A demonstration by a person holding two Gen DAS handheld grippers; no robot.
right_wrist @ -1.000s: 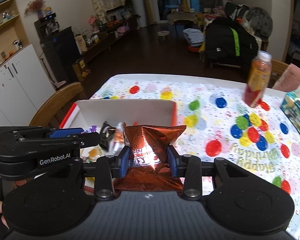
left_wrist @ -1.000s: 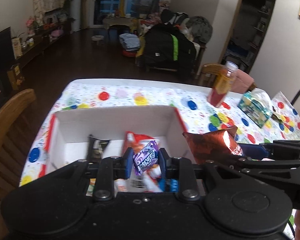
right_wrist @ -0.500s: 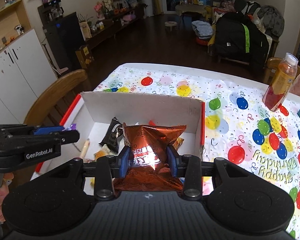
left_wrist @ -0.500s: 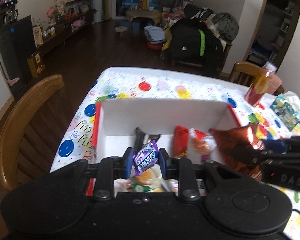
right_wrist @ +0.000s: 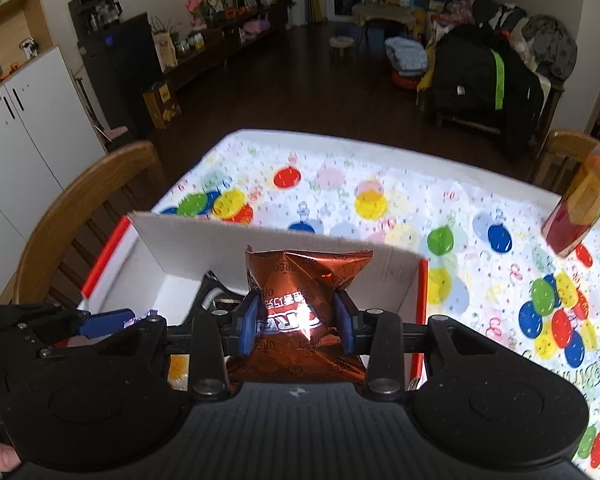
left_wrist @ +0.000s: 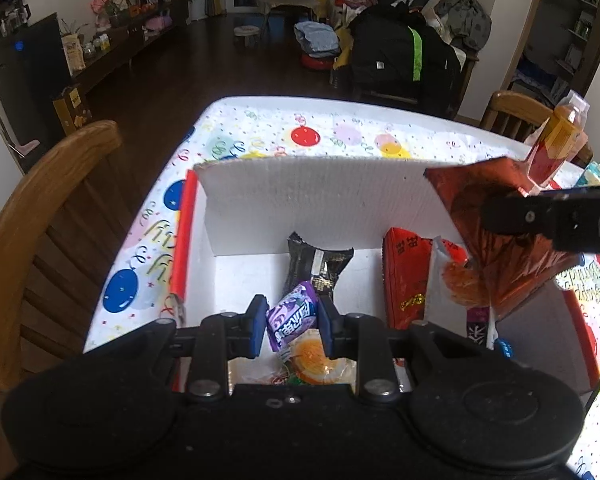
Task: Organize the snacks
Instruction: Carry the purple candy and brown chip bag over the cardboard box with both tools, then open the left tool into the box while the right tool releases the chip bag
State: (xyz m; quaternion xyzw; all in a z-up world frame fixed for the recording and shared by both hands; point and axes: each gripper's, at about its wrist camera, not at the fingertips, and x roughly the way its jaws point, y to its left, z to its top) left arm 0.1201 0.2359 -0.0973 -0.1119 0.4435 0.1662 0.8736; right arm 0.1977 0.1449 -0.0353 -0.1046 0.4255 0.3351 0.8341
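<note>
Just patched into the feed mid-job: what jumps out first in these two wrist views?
Each gripper is carrying a snack over the white cardboard box with red edges: the left gripper pinches a small purple candy packet, and the right gripper clamps a shiny copper-red foil Oreo bag. Several wrappers already lie inside the box, which sits on a balloon-print birthday tablecloth with an orange drink bottle at its right.

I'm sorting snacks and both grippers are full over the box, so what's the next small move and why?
Probably lower the left gripper a little and open it. Its fingers pinch the purple packet over the white box, where other snacks already lie, with bare floor just to the left. The right gripper holds the Oreo bag above the box too, so that could drop next.
</note>
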